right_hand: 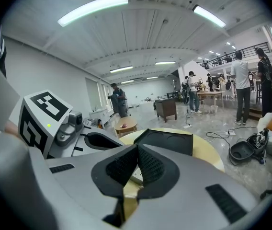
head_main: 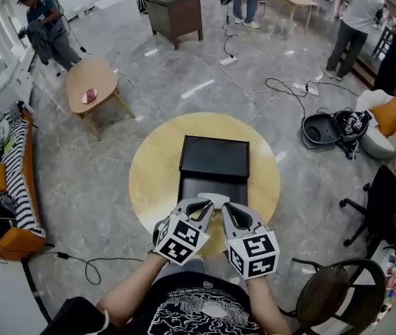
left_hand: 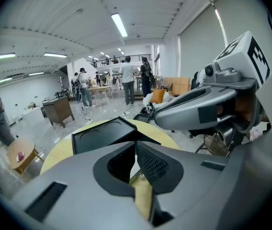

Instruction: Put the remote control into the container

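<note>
A black container (head_main: 214, 157) lies open on the round yellow table (head_main: 153, 180), with a second dark part toward me. It also shows in the left gripper view (left_hand: 102, 133) and the right gripper view (right_hand: 167, 140). A small pale thing, seemingly the remote control (head_main: 214, 199), lies at the container's near edge between the two gripper tips. It is mostly hidden, and a sliver of it shows under the right jaws (right_hand: 135, 175). My left gripper (head_main: 208, 202) (left_hand: 136, 145) is shut on nothing, above the table's near edge. My right gripper (head_main: 226, 206) (right_hand: 137, 148) is beside it, jaws together and empty.
A small oval wooden table (head_main: 91, 82) and a striped sofa (head_main: 10, 180) stand at the left. A wicker chair (head_main: 337, 292) and a black office chair (head_main: 386, 201) are at the right. Cables (head_main: 282, 86) cross the floor, and people stand at the back by a dark cabinet (head_main: 176, 12).
</note>
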A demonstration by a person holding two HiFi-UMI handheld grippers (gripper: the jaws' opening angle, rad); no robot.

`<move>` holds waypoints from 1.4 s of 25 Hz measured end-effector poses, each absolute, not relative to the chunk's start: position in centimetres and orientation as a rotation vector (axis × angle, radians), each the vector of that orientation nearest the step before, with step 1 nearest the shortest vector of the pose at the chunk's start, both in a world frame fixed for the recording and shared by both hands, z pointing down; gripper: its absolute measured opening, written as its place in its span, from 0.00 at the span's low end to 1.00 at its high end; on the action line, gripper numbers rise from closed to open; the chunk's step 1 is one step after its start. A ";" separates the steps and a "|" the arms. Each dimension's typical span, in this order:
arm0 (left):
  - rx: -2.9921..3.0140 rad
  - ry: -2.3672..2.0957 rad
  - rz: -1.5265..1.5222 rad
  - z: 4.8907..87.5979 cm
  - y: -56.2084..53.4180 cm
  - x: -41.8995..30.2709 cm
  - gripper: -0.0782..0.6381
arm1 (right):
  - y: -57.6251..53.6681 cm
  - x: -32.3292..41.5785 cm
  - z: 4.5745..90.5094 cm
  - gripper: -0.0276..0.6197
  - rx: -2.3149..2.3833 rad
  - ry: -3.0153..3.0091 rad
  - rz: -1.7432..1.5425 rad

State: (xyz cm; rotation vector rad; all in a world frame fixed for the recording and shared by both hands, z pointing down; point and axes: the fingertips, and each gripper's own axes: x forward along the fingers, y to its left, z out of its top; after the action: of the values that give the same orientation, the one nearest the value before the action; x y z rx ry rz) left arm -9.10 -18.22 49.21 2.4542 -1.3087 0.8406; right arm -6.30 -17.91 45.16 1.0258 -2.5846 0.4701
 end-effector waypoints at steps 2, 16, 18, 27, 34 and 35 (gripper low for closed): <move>2.448 -1.335 0.791 48.6 -17.9 -8.7 0.14 | -17.6 -6.1 44.9 0.08 1.016 -2.594 0.460; 2.387 -1.514 0.516 44.1 -15.0 -6.3 0.13 | -14.8 -4.2 43.3 0.07 0.954 -2.665 0.407; 2.374 -1.540 0.478 43.6 -14.5 -6.0 0.13 | -14.3 -3.9 43.2 0.07 0.943 -2.671 0.402; 2.312 -1.637 0.415 42.9 -11.9 -4.6 0.13 | -11.9 -2.4 42.5 0.07 0.894 -2.702 0.381; 2.266 -1.692 0.393 43.1 -10.1 -2.9 0.13 | -9.9 -0.3 42.7 0.07 0.856 -2.688 0.322; 2.264 -1.696 0.391 43.1 -9.9 -2.7 0.13 | -9.7 -0.1 42.6 0.07 0.854 -2.689 0.323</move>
State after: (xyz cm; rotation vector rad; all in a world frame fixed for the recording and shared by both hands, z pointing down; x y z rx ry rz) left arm -2.65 -9.94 43.09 2.2635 -1.6961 0.3911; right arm -0.07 -9.74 42.63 0.8543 -2.6889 0.3229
